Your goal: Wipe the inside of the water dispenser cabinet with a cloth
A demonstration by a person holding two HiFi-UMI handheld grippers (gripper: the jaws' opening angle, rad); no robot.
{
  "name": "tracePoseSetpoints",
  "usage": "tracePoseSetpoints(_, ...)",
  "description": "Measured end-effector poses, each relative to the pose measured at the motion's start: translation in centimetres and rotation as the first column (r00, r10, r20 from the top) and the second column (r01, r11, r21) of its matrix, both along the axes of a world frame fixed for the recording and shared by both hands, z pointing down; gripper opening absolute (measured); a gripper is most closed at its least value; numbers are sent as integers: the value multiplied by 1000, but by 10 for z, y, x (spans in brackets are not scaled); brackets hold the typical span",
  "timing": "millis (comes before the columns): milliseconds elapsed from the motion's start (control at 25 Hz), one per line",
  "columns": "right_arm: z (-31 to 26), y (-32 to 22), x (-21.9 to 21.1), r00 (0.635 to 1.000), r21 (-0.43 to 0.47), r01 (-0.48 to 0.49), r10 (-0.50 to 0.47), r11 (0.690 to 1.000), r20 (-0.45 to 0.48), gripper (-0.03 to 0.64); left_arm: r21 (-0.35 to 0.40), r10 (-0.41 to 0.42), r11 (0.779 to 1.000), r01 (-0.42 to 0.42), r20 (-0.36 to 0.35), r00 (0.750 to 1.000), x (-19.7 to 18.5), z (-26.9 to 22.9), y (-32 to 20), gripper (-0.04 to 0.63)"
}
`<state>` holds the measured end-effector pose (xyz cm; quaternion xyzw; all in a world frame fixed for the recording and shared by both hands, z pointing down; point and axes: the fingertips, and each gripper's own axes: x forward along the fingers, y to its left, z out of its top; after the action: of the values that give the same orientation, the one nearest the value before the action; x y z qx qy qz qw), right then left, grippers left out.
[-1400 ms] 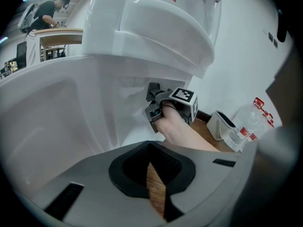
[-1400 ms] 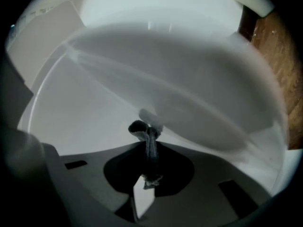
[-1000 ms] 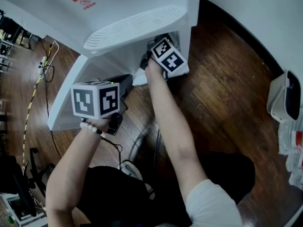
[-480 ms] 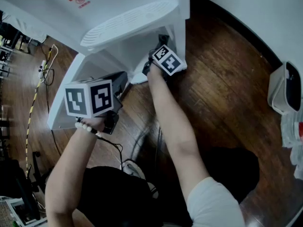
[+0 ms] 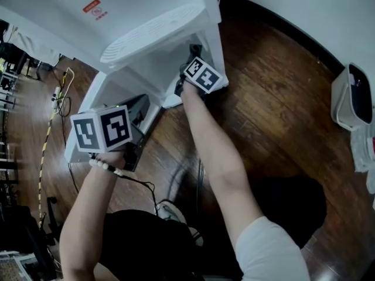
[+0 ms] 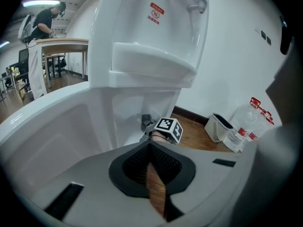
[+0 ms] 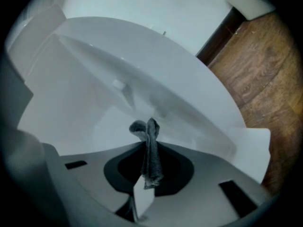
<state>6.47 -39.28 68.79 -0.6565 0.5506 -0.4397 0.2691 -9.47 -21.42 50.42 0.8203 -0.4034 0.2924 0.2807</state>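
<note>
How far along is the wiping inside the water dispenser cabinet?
The door is open, and the right claw is shut on a grey cloth. In hand: that claw is inside the cabinet, cloth near its white inner wall. Left: how much has been wiped doesn't show; the left claw, empty, hangs outside.

- Right gripper [image 7: 147,162]: jaws pinched together on a grey cloth [image 7: 151,143], its folded tip standing up past them.
- White cabinet interior [image 7: 109,74] straight ahead, filling most of the view.
- Beyond the cabinet's right edge: wooden floor [image 7: 265,65], dark skirting [image 7: 220,32].
</note>
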Motion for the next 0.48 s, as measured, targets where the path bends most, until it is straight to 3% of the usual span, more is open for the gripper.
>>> tracePoseSetpoints(240, -74, -4, 6, 1000, 179, -26, 25, 983, 4, 40, 14, 8, 1000, -7, -3, 1000, 0, -7, 3, -3)
tracePoseSetpoints(480, -133, 14, 16, 996, 327, -86, 80, 941, 32, 40, 18, 34, 999, -34, -3, 999, 8, -6, 2, -3)
